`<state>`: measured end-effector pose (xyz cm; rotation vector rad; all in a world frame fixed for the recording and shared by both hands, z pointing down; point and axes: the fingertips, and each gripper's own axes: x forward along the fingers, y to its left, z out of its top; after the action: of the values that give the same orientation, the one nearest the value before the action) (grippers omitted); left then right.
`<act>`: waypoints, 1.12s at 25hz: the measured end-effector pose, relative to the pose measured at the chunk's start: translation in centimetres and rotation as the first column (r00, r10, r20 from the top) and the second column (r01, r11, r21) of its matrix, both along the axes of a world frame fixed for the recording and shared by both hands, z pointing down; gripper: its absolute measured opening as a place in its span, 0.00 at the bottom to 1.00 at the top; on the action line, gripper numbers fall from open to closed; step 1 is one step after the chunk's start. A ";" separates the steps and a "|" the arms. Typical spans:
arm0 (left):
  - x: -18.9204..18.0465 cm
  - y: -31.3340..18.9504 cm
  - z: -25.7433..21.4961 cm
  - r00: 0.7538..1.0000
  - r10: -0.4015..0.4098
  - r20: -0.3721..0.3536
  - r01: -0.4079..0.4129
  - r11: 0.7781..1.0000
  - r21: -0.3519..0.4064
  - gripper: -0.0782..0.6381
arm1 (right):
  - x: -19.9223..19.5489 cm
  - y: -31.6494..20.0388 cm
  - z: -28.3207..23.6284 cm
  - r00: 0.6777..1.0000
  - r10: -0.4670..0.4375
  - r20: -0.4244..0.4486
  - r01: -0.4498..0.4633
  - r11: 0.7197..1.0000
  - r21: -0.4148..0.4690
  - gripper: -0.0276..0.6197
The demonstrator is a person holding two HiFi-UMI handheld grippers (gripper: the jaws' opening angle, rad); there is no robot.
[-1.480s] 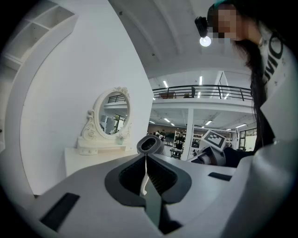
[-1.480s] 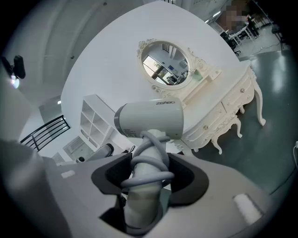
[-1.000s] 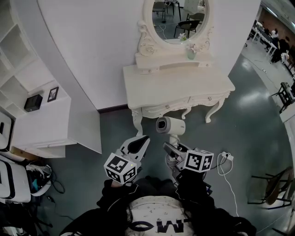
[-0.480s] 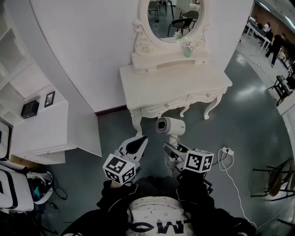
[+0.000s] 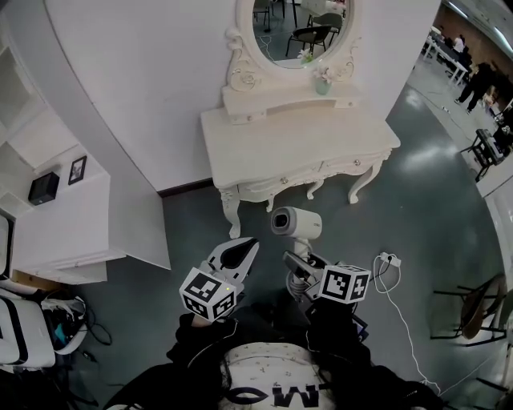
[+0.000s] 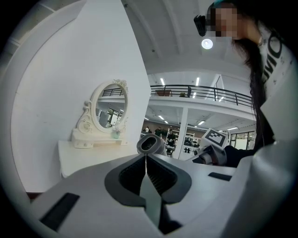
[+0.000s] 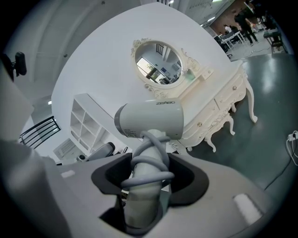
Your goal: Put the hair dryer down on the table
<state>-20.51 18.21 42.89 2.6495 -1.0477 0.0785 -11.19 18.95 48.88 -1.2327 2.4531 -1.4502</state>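
The hair dryer [image 5: 296,223] is pale grey-white, with a short, round barrel lying level and a straight handle pointing down from it. In the head view the round end of the barrel faces the camera and shows a dark disc inside a light ring. In the right gripper view [image 7: 151,120] the side of the barrel is smooth, with a small line of grey lettering and a thin seam near one end. Its own grey cord is wound in several loops round the handle.

The right gripper [image 5: 298,268] pinches that handle: its dark pads [image 7: 111,179] sit on either side of the cord-wrapped handle, spread about as wide as the handle. The dryer is up in the air over the grey floor [image 5: 417,208], on the near side of the white dressing table [image 5: 264,140] and clear of its top.

The left gripper [image 5: 239,252] is to the left of the dryer, near it but not touching. Its jaws are pressed together with nothing between them [image 6: 145,174].

At the far edge of the table top stand an oval mirror [image 5: 296,24] in a carved white frame and a small vase [image 5: 323,84]. A white shelf unit [image 5: 64,208] is on the left, and a white cable with a socket block [image 5: 389,260] lies on the floor to the right.
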 end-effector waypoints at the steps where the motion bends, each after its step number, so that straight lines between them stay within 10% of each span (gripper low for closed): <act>1: 0.3 -0.3 0.0 1.000 0.000 -0.001 0.000 1.000 -0.001 0.11 | 0.3 -0.3 0.1 1.000 0.000 -0.001 0.000 1.000 -0.004 0.41; 28: 17.2 -16.2 -1.0 0.995 -0.095 0.039 0.095 0.995 -0.007 0.11 | 17.6 -16.6 0.7 0.997 -0.078 0.008 0.079 0.997 -0.024 0.41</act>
<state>-3.27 1.96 41.84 2.5955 -1.1815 0.1139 6.40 2.39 49.62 -1.1458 2.5142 -1.5038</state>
